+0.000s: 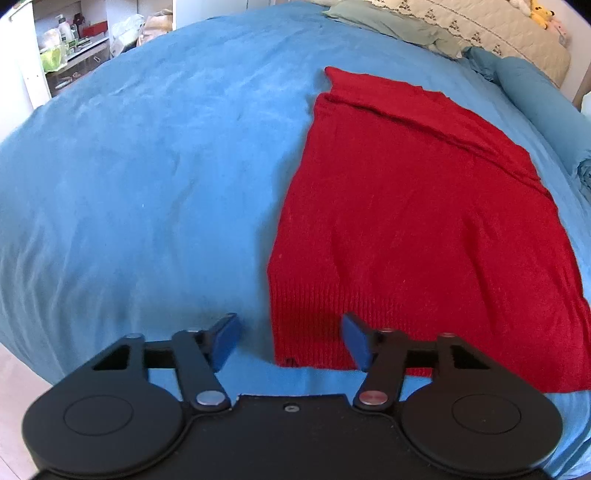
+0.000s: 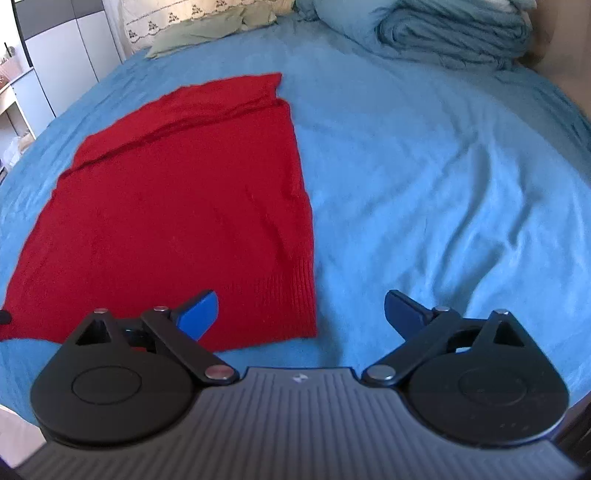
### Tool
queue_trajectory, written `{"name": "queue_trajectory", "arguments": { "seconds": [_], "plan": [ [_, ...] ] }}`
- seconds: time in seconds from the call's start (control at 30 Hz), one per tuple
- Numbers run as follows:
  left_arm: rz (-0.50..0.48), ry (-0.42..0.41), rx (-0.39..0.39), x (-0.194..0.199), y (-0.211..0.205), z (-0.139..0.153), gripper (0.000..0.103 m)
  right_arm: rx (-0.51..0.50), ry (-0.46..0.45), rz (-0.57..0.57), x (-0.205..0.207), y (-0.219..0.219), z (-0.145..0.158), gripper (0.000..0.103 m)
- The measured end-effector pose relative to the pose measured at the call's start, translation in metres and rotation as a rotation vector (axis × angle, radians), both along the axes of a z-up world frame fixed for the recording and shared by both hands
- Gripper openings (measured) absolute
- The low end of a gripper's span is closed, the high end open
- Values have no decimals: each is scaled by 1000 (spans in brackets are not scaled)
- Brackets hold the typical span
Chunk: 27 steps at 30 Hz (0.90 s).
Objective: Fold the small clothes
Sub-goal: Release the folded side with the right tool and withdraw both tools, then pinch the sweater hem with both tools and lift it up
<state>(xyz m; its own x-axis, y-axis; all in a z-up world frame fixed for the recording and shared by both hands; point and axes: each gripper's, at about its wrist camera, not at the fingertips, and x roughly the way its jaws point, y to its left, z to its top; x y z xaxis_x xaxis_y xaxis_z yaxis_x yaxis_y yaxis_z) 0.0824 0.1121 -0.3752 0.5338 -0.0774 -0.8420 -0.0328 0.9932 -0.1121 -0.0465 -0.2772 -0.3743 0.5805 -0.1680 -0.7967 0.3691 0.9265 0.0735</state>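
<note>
A red knitted sweater (image 1: 413, 229) lies flat on the blue bedsheet (image 1: 147, 177), sleeves folded in, ribbed hem toward me. My left gripper (image 1: 290, 339) is open above the hem's left corner; its right fingertip (image 1: 356, 338) is over the hem, its left one over the sheet. In the right wrist view the sweater (image 2: 177, 206) fills the left half. My right gripper (image 2: 301, 314) is open and empty over the hem's right corner, its left fingertip (image 2: 197, 314) over the sweater.
A folded blue duvet (image 2: 454, 33) and pale green pillows (image 2: 207, 33) lie at the head of the bed. White shelves (image 1: 66, 48) with bottles stand beyond the bed's left side. The blue sheet (image 2: 443, 177) spreads to the right of the sweater.
</note>
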Motion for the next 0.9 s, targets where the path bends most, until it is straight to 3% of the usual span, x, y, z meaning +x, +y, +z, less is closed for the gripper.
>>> {"name": "queue_trajectory", "arguments": {
  "seconds": [0.1,0.27,0.4,0.5,0.53,0.57,0.63,0.8,0.9],
  "plan": [
    [-1,-25,15,-8,-2,-1,59,37,26,11,8,-5,-12,95],
    [0,-16,3,-11,-6,-2,40,71,49,-7,14,-11,-23,85],
    [23,2,-19,-8,-10,-4,36,96,51,-32,22,-18,-25,78],
    [27,14,-22,-6,-11,-6,32,119,48,-42,27,-20,-29,64],
    [26,22,-22,-5,-12,-6,26,118,54,-31,29,-18,-30,52],
    [23,32,-19,-3,-12,-7,15,114,59,-17,31,-16,-31,47],
    [5,50,-4,1,-13,-6,7,110,68,6,34,-13,-31,25],
    [-13,75,-5,8,-11,6,6,115,68,9,37,-14,-23,22],
    [-18,51,-30,13,-7,31,6,135,51,5,39,-19,-4,21]
  ]
}}
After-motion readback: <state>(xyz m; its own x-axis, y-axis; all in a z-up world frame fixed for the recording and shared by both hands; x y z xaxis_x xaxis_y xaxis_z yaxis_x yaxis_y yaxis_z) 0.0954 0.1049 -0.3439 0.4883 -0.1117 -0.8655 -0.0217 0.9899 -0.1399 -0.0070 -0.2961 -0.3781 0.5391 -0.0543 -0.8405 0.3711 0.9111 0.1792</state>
